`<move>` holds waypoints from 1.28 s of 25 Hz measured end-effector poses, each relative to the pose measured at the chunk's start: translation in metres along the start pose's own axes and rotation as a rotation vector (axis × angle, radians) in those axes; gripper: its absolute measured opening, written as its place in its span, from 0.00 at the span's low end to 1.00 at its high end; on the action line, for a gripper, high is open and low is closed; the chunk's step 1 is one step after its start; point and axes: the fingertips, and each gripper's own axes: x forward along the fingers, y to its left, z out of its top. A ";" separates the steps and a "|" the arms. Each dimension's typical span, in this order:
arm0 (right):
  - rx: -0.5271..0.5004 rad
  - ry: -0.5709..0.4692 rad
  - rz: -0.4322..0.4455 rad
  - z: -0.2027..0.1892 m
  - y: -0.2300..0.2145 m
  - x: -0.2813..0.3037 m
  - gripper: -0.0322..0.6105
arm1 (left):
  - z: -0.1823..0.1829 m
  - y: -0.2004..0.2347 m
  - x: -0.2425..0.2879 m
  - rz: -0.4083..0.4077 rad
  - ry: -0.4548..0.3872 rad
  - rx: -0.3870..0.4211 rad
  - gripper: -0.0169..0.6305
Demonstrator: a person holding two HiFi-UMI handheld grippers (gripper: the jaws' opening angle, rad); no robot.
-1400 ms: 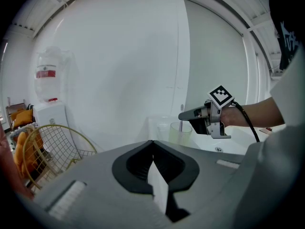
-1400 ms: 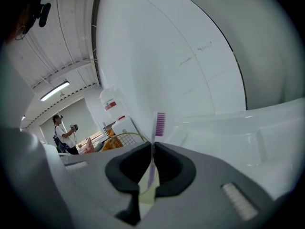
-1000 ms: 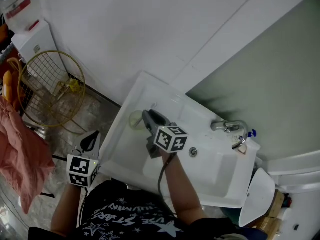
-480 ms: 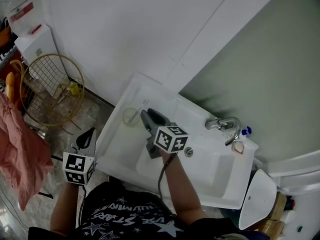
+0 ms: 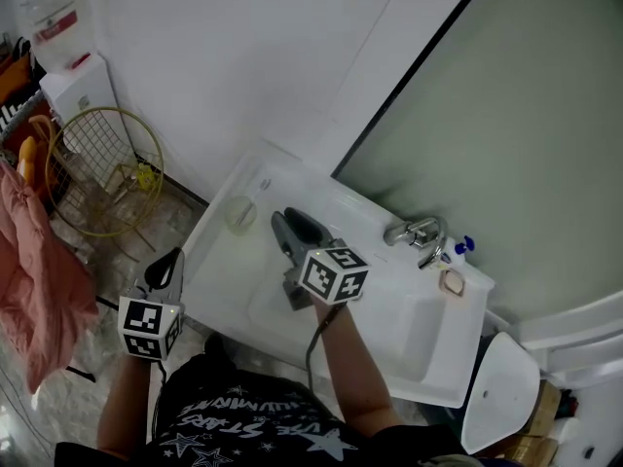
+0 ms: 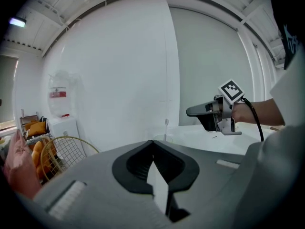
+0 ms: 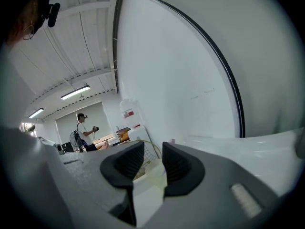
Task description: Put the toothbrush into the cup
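Note:
A clear cup [image 5: 238, 212] stands on the left corner of the white sink [image 5: 389, 309]. In the left gripper view the cup [image 6: 164, 137] has a toothbrush [image 6: 166, 126] standing upright in it. My right gripper [image 5: 276, 221] hovers over the sink just right of the cup and apart from it. Its jaws are closing with nothing between them; the cup [image 7: 152, 168] shows beyond the gap of the right gripper [image 7: 152, 152]. My left gripper [image 5: 175, 257] is held off the sink's front left edge. In its own view the left gripper [image 6: 153, 142] is shut and empty.
A chrome faucet [image 5: 414, 232] sits at the sink's back, with a blue-capped bottle [image 5: 465, 246] beside it. A gold wire basket [image 5: 92, 168] and pink cloth [image 5: 29, 290] are on the floor at left. A person [image 7: 84, 132] stands far off.
My right gripper has drawn back from the cup and risen, its jaws now apart. The left gripper has lifted slightly. The head view has shifted so the sink sits higher and further left.

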 end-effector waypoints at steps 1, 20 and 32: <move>-0.001 -0.003 -0.004 0.000 0.000 -0.007 0.23 | 0.000 -0.006 -0.004 -0.001 0.001 -0.002 0.04; -0.010 0.045 0.054 -0.044 0.018 -0.114 0.05 | -0.019 -0.096 -0.074 0.052 -0.021 -0.021 0.04; -0.008 0.079 0.100 -0.087 0.040 -0.180 0.05 | -0.050 -0.150 -0.121 0.073 -0.021 -0.050 0.04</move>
